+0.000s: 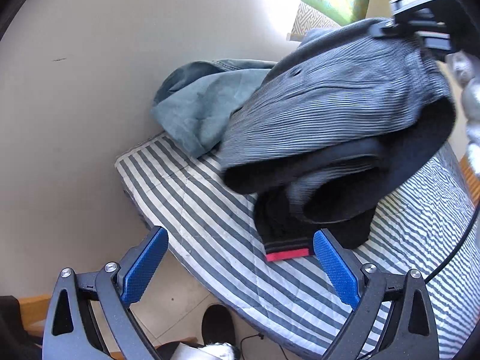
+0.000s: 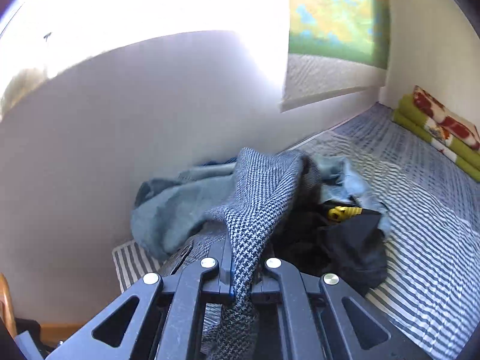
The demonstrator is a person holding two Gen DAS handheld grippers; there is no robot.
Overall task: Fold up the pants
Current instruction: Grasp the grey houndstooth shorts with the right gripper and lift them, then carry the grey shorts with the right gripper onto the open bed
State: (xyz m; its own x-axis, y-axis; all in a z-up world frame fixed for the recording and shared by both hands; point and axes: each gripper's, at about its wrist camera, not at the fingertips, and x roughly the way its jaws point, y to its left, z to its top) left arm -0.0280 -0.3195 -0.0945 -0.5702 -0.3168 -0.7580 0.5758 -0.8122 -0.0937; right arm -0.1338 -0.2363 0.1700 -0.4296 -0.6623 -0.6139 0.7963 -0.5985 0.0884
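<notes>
Grey ribbed pants (image 1: 333,114) with a dark fleece lining hang in the air over the striped bed (image 1: 210,225). My right gripper (image 1: 414,21) holds them up at the top right of the left wrist view. In the right wrist view the same grey woven pants (image 2: 255,210) run between the shut fingers of the right gripper (image 2: 241,282). The lower part of the pants, with a black cuff and a red band (image 1: 288,253), rests on the bed. My left gripper (image 1: 240,258) is open, low over the bed edge, with the cuff near its right finger (image 1: 336,270).
A blue-green garment (image 1: 201,111) lies crumpled against the wall behind the pants. Dark clothing with a yellow mark (image 2: 342,213) sits on the bed. Folded green and red blankets (image 2: 435,126) lie at the far corner. A foot in a dark shoe (image 1: 217,327) stands on the tiled floor.
</notes>
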